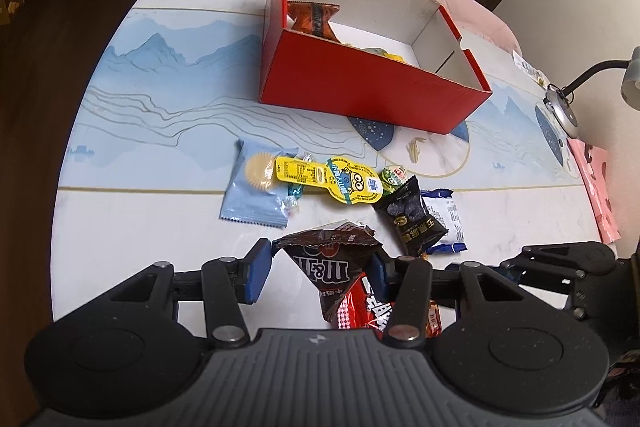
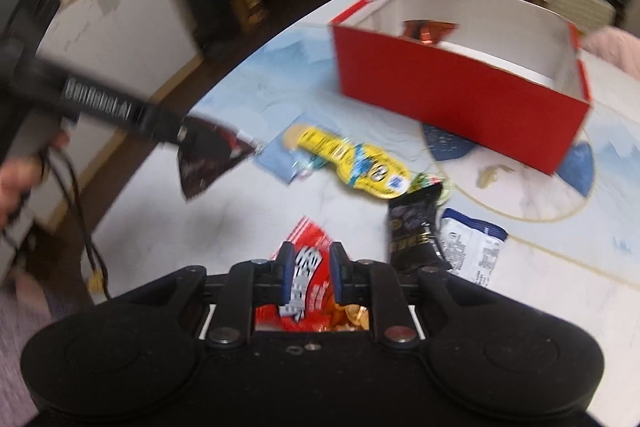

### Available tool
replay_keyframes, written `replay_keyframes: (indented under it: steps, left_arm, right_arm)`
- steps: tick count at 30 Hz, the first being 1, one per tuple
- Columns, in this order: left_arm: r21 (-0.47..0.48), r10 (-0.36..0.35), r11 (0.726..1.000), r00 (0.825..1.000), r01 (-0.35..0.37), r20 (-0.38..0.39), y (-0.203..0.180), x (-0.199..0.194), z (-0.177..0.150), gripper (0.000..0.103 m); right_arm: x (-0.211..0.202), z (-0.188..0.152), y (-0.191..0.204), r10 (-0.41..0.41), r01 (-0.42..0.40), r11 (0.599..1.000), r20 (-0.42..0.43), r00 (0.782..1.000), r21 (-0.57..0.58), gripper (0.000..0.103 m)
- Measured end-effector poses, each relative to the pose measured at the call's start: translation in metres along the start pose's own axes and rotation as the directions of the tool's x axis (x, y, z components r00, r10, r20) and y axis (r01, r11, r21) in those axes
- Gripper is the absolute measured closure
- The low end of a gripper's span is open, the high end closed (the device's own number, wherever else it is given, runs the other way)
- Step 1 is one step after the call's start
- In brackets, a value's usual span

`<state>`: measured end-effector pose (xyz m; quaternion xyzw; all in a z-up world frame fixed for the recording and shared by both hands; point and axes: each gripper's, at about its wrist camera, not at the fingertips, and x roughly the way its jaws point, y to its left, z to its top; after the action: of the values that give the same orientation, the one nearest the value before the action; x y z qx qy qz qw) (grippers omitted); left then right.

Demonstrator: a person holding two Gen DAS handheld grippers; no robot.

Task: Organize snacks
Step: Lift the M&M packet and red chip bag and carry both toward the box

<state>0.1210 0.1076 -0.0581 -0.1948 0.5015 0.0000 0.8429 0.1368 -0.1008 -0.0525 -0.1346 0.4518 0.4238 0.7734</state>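
A: How far along is the snack sorting looking?

B: Early, I'd judge. The red box (image 1: 372, 95) is sitting at the far side of the table (image 1: 160, 227) with only a few items showing inside: an orange-brown wrapper (image 1: 314, 19) leaning against the left wall and something yellowish low behind the front wall.

A: And what's waiting outside?

B: Quite a lot. A pale blue biscuit packet (image 1: 256, 187), a yellow Minions pouch (image 1: 332, 179), a few small wrapped candies (image 1: 294, 191), a black packet with gold print (image 1: 412, 219) and a white-and-blue sachet (image 1: 444, 219) are all lying in a loose cluster on the table, in front of the box and apart from it.

A: What is the left gripper (image 1: 316, 275) doing?

B: Its blue pads are standing wide apart with a brown M&M's bag (image 1: 328, 267) sitting between them. In the right wrist view the bag seems to be hanging from it off the table, but that view is blurred, so I cannot tell whether it's truly gripped.

A: And the right gripper (image 2: 310, 275)?

B: Its jaws are drawn in close, pinching a red snack packet (image 2: 308, 263) with white lettering, near the table's front edge.

A: So what's left?

B: Both held packets probably need to go into the box, then the cluster, piece by piece.
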Motion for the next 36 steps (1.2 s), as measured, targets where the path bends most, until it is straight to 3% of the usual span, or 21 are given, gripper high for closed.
replay_keyframes:
  steps: [6,9,10,12,14,18,21,24,27,31,36]
  left_arm:
    - [-0.033,-0.001,0.999,1.000,0.001,0.007,0.007,-0.003,-0.007,0.054]
    - [-0.059,0.001,0.998,1.000,-0.001,0.007,0.012,-0.003,-0.009,0.054]
    - [-0.068,0.002,0.998,1.000,-0.002,0.006,0.014,-0.002,-0.010,0.054]
    - [-0.085,0.002,0.996,1.000,-0.001,0.005,0.017,-0.002,-0.011,0.054]
    - [-0.098,0.004,0.995,1.000,-0.003,0.008,0.018,-0.002,-0.011,0.054]
    - [-0.121,0.007,0.993,1.000,-0.006,0.008,0.021,-0.001,-0.012,0.054]
    - [-0.136,0.013,0.991,1.000,-0.013,0.005,0.024,0.000,-0.013,0.054]
    - [-0.146,0.018,0.989,1.000,-0.017,0.005,0.024,0.001,-0.014,0.054]
    - [-0.151,0.023,0.988,1.000,-0.023,0.000,0.024,0.004,-0.017,0.054]
    - [-0.168,0.028,0.985,1.000,-0.029,-0.009,0.028,0.006,-0.021,0.054]
    - [-0.192,0.034,0.981,0.999,-0.036,-0.014,0.034,0.007,-0.022,0.054]
  right_arm:
    - [0.010,-0.006,0.011,0.046,-0.053,0.991,-0.065,0.997,-0.124,0.082]
    - [0.014,-0.007,0.014,0.032,-0.045,0.982,-0.074,0.997,-0.182,0.073]
    - [0.016,-0.006,0.016,0.030,-0.047,0.977,-0.085,0.996,-0.207,0.060]
    - [0.022,-0.004,0.018,0.022,-0.053,0.965,-0.122,0.992,-0.257,0.013]
    - [0.021,-0.004,0.020,0.044,-0.076,0.958,-0.120,0.992,-0.276,0.002]
    - [0.029,-0.005,0.021,0.049,-0.086,0.939,-0.120,0.992,-0.334,0.000]
    - [0.043,-0.007,0.030,0.023,-0.122,0.862,-0.201,0.979,-0.493,0.001]
    - [0.067,-0.014,0.040,-0.080,-0.110,0.747,-0.253,0.964,-0.656,0.001]
    - [0.087,-0.015,0.045,-0.106,-0.127,0.689,-0.273,0.956,-0.713,0.001]
    - [0.099,-0.012,0.042,-0.117,-0.105,0.679,-0.248,0.962,-0.727,0.005]
    - [0.111,-0.003,0.033,-0.096,-0.136,0.725,-0.294,0.951,-0.676,0.005]
